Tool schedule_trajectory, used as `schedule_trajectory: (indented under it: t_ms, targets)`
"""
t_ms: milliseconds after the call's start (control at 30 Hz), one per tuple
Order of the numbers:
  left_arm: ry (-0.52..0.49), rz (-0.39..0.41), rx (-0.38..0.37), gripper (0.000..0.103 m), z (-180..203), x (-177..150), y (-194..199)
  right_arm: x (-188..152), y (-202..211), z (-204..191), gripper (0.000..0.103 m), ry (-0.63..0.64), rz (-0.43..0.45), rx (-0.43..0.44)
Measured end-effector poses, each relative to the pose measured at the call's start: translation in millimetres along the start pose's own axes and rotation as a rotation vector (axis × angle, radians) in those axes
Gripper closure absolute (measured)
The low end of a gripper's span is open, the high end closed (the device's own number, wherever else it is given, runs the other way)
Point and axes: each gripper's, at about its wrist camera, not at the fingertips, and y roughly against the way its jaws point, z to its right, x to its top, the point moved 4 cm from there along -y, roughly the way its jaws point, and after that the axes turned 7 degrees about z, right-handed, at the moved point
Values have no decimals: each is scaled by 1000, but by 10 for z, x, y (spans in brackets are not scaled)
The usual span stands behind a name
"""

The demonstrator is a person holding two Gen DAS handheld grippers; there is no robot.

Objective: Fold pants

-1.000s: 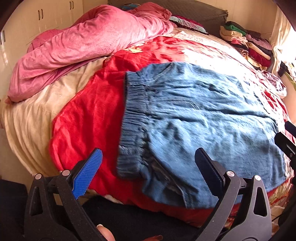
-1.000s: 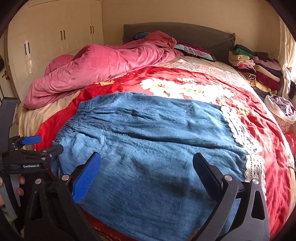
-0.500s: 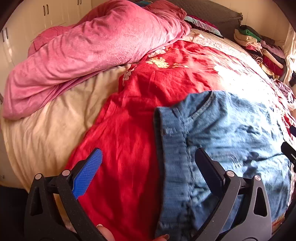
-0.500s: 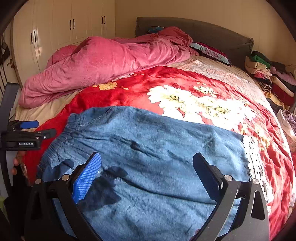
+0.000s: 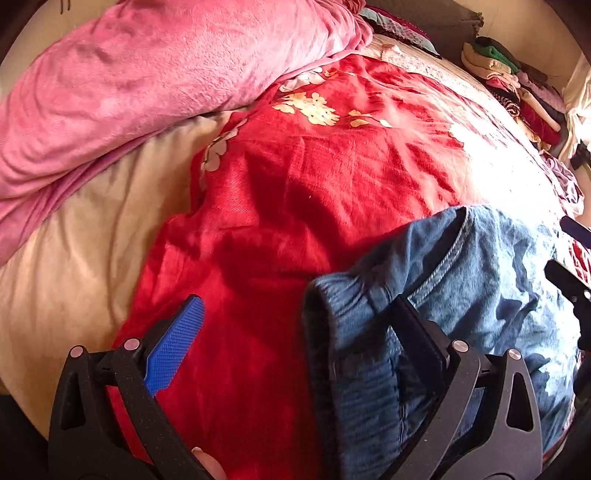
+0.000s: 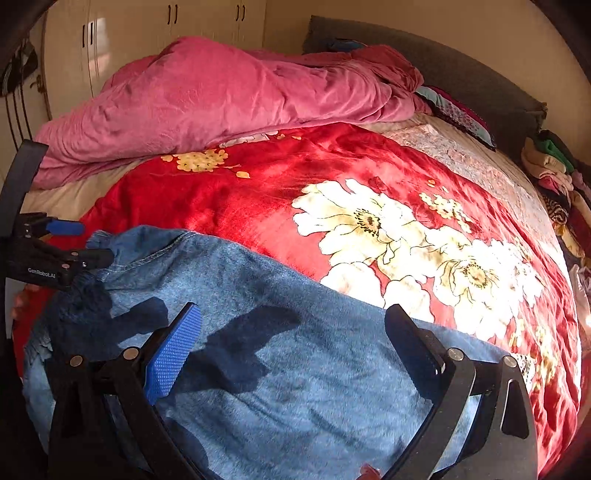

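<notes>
Blue denim pants [image 6: 280, 354] lie spread on the red flowered blanket [image 6: 258, 192] near the bed's front edge. In the left wrist view the elastic waistband [image 5: 325, 332] sits between the fingers of my left gripper [image 5: 295, 325], which is open and hovers over the waist end; its right finger lies over the denim [image 5: 480, 280]. My right gripper [image 6: 291, 332] is open above the middle of the pants, holding nothing. The left gripper also shows in the right wrist view [image 6: 70, 243] at the waistband corner.
A crumpled pink duvet [image 6: 221, 99] lies at the back left of the bed. Stacked folded clothes [image 6: 554, 166] sit at the far right by the grey headboard [image 6: 461, 77]. Cream wardrobes [image 6: 147, 33] stand behind. Beige sheet [image 5: 74, 251] shows at left.
Both grippers have moved forward and lower over the bed. The left gripper has shifted left, so the waistband now lies between its fingers. Both stay open.
</notes>
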Motion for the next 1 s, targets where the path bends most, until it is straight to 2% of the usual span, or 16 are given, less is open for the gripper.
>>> schedule_trajectory:
  t_ms: [67,100,133,167,233,267,567,633,667,700,733,767,800,867,1000]
  targets:
    - [-11,-1,-7,9,29,21,-51,11,-116,18,4,5,-21,14]
    - [-15,2,-9,14,51,33,-62,12,-165,23,4,7,-27,21]
    - [-22,1,-24,22,82,40,-74,19,-207,25,4,10,-30,25]
    - [-23,-4,-43,45,109,48,-87,22,-243,25,4,14,-33,24]
    - [-41,7,-52,56,161,65,-72,38,-305,23,4,19,-42,37]
    - [-55,20,-63,71,188,69,-40,49,-320,12,4,22,-40,52]
    - [-124,147,-125,73,262,51,455,186,-418,-88,6,150,-12,100]
    - [-131,163,-138,73,295,35,539,189,-472,-121,16,186,-24,117]
    - [-132,164,-144,73,319,61,534,187,-504,-142,29,198,-37,133]
    - [-140,170,-144,74,338,50,573,183,-531,-165,36,209,-46,144]
    - [-151,177,-139,74,360,59,577,181,-557,-193,39,219,-54,154]
    - [-161,183,-136,74,376,65,582,174,-574,-228,47,230,-60,165]
    - [-171,185,-132,74,397,65,585,169,-577,-261,63,234,-61,185]
    - [-167,184,-132,74,399,65,580,158,-556,-322,81,220,-65,234]
    - [-157,192,-127,74,341,51,580,144,-360,-329,93,196,-1,226]
